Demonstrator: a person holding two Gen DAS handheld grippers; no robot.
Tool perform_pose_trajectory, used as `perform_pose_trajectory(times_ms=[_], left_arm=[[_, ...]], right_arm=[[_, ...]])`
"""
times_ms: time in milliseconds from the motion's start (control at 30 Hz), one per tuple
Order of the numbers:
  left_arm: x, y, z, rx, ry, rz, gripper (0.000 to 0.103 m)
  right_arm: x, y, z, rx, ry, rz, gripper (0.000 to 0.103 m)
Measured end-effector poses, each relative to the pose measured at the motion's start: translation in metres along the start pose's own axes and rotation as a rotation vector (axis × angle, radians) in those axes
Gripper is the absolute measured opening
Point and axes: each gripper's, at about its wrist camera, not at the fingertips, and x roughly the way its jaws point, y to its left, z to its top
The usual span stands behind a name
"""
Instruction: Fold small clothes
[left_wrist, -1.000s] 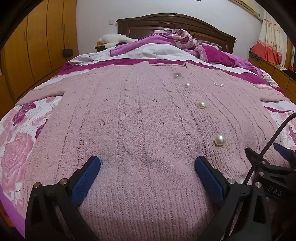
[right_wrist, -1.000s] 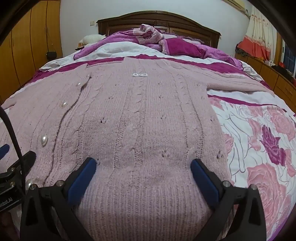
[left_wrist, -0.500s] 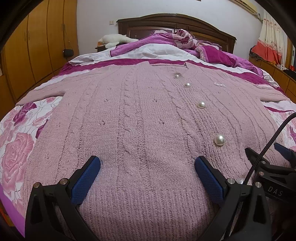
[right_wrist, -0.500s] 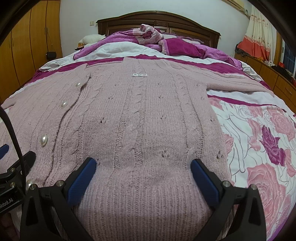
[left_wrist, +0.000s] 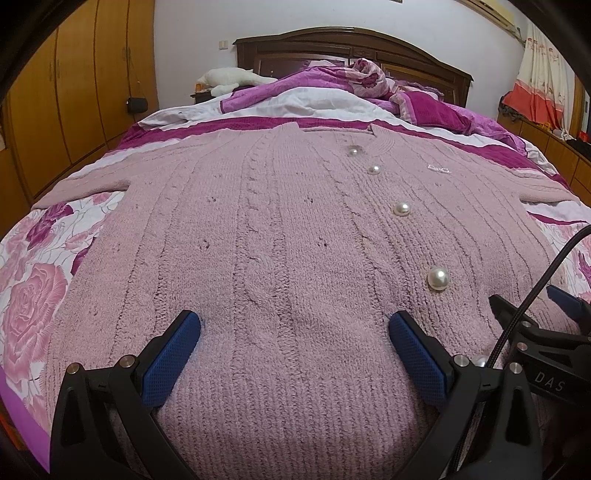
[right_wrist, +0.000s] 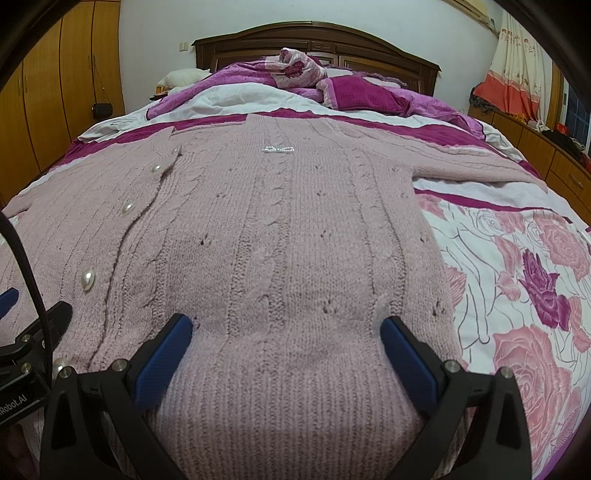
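Note:
A pink knitted cardigan (left_wrist: 280, 229) with pearl buttons (left_wrist: 438, 277) lies flat and spread on the bed, sleeves out to both sides. It also shows in the right wrist view (right_wrist: 288, 236). My left gripper (left_wrist: 293, 328) is open, its blue pads resting over the hem on the cardigan's left half. My right gripper (right_wrist: 286, 334) is open over the hem on the right half. Each gripper shows at the edge of the other's view.
The bed has a rose-print sheet (right_wrist: 524, 280) and a heaped purple quilt (left_wrist: 332, 92) by the dark headboard (right_wrist: 314, 37). Wooden wardrobes (left_wrist: 74, 92) stand on the left, a low cabinet (right_wrist: 554, 155) and curtain on the right.

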Motion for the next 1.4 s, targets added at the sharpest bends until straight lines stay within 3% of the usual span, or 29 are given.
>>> perform_pose_trajectory(times_ms=[1100,1400], left_arm=[[0.000,0.002,0.000,-0.001,-0.006,-0.001,0.085],[-0.003,0.009,0.007,-0.009,-0.006,-0.036,0.085]], right_arm=[[0.000,0.001,0.000,-0.001,-0.001,-0.002,0.103],[-0.025,0.001,-0.005,-0.001,-0.029,-0.027,0.103]])
